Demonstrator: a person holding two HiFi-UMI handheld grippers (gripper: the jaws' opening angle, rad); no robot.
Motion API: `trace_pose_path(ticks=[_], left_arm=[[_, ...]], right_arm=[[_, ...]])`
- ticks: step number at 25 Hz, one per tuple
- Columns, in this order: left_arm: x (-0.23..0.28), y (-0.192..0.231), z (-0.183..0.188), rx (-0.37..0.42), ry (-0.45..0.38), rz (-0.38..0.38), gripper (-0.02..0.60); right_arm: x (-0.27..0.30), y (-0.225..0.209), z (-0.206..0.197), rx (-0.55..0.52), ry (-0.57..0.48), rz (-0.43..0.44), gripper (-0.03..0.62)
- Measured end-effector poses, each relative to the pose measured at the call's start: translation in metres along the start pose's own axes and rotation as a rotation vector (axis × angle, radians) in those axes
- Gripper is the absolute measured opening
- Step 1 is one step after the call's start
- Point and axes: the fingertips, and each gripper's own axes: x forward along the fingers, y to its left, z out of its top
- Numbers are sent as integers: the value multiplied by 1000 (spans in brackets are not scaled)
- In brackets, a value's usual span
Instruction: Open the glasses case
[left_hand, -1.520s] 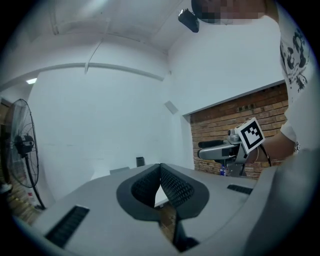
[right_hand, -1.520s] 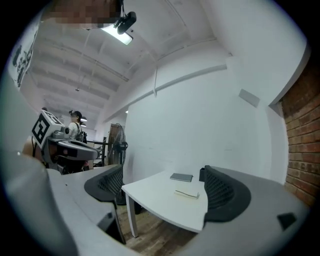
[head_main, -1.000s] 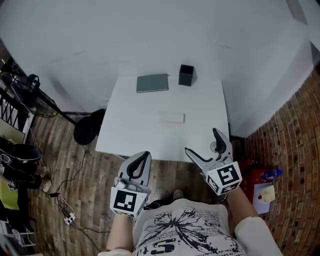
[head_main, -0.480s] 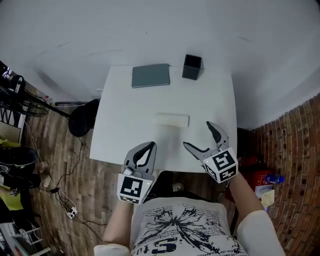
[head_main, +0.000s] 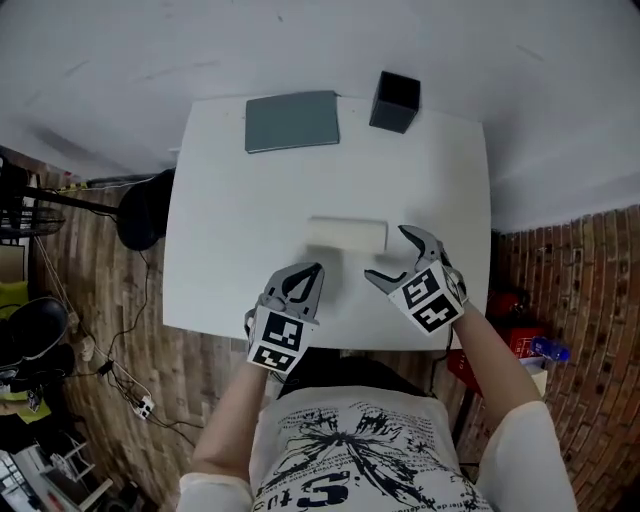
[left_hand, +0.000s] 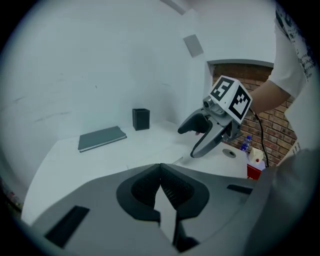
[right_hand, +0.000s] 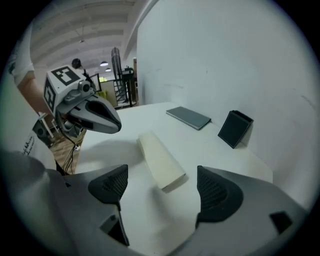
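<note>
The glasses case (head_main: 346, 236) is a closed cream oblong box lying near the middle of the white table (head_main: 225, 240). In the right gripper view the case (right_hand: 160, 159) lies just ahead of my right gripper (right_hand: 162, 192). That gripper (head_main: 388, 255) is open, just right of the case; its jaws have just been closing a little with nothing between them. My left gripper (head_main: 312, 272) hovers over the table's near edge, below and left of the case. Its ribbed pads (left_hand: 172, 187) meet, so it is shut and empty.
A grey notebook (head_main: 292, 121) and a black open box (head_main: 394, 102) sit at the table's far edge against the white wall. A dark round stool (head_main: 140, 210) stands left of the table on the wood floor. A brick wall (head_main: 590, 300) is to the right.
Both grippers have come down and forward from in front of the table to over its near part, tilting downward. The right one now sits beside the case.
</note>
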Motion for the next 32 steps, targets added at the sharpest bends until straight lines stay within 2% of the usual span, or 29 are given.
trace_pose_path(ticks=[5,10,13,16,19,22,28,32], left_arm=[[36,11,-25,-26,85,-34,14],[55,20,-41,-59,161,-47,14],[63,23,-46,-84,196,-51,14],[68,25,-55,-115,232,-53,14],[70,25,-55,-138,226,-54,14],[69,27,-52,-161,223,-64,14],[68,31,-54,-258,226,-102,14],[67,31,-54,-257,245,-127,14]], right_arm=[[31,-4,-14,-129,152,48,442],[49,-3,-16,-280,246,66,399],[56,0,-16,-345,278,68,349],[61,2,-16,-381,300,61,330],[61,-2,-15,-406,302,32,276],[61,-3,-15,-428,305,21,270],[62,1,-11,-489,315,10,247],[60,3,-7,-504,323,15,218]])
